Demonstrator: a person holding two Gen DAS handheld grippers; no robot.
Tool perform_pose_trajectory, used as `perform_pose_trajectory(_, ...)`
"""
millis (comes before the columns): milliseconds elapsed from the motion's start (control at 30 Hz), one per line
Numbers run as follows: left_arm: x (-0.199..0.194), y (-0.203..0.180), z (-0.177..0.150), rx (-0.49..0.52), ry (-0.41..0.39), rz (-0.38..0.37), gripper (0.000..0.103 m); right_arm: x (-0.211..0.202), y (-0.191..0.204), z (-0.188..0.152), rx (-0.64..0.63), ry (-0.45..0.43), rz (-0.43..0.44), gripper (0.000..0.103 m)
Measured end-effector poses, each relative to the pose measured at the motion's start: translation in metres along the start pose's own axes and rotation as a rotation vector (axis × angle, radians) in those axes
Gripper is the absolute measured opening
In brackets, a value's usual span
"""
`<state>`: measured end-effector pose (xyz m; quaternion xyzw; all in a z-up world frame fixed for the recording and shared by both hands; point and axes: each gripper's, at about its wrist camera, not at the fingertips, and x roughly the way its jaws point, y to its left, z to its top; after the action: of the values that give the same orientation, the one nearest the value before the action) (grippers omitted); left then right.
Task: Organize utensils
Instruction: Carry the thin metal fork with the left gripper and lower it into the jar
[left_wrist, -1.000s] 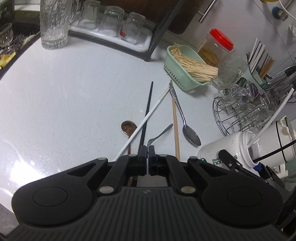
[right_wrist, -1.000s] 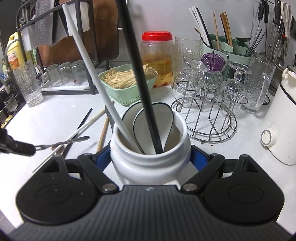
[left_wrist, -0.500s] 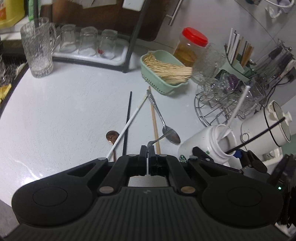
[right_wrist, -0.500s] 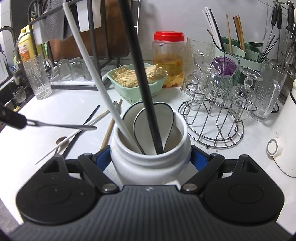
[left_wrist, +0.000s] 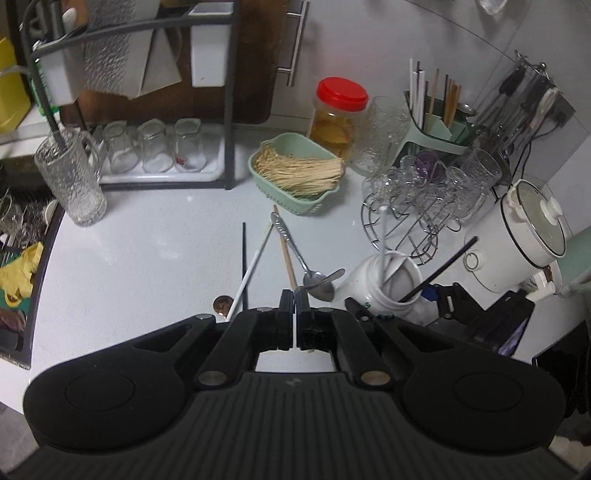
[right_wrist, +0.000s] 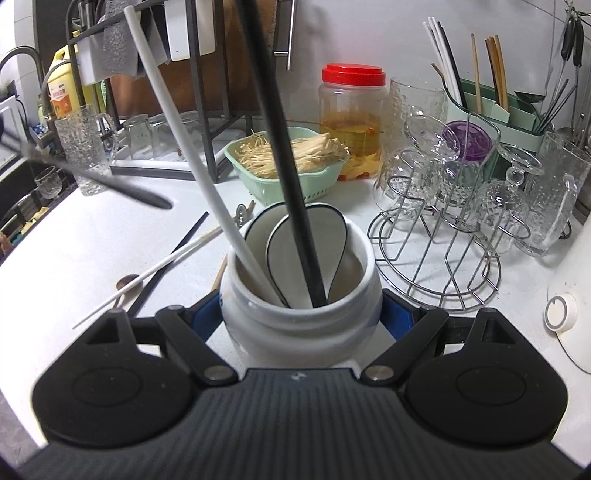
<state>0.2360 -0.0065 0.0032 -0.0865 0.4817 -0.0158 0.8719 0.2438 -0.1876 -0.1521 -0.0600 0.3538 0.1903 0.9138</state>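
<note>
My left gripper is shut on a slim metal utensil, held in the air; the utensil's free end points toward a white jar. The right wrist view shows this utensil blurred at the left, above the counter. My right gripper is shut on the white jar, with blue pads on both sides. A white chopstick, a black chopstick and two white spoons stand in the jar. On the counter lie a black chopstick, a white chopstick, a wooden chopstick, a metal spoon and a brown spoon.
Behind the loose utensils is a green basket of thin sticks. A wire rack of glasses, a red-lidded jar and a green utensil holder stand at the right. A white cooker is at the far right, and the sink edge is at the left.
My left gripper has risen well above the counter with the metal utensil, which now hangs in the air nearer the jar. The right gripper and jar have stayed put.
</note>
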Motion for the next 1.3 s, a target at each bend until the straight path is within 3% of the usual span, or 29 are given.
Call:
perform_pose_trajectory(300, -0.015, -0.031, 0.019, 0.089, 0.068, 0.005, 0.001, 0.003, 0.0, 0.001, -0.009, -0.015, 0.016, 0.09)
perform_pose_trajectory(567, -0.017, -0.066, 0.038, 0.177, 0.081, -0.005, 0.001, 0.002, -0.001, 0.0, -0.005, -0.023, 0.02, 0.09)
perform_pose_trajectory(1000, 0.042, -0.107, 0.047, 0.355, 0.15, 0.035, 0.001, 0.0, 0.0, -0.003, -0.015, -0.038, 0.037, 0.09)
perform_pose_trajectory(1300, 0.079, -0.114, 0.042, 0.37, 0.24, 0.01, 0.001, -0.003, -0.001, -0.008, -0.035, -0.07, 0.064, 0.09)
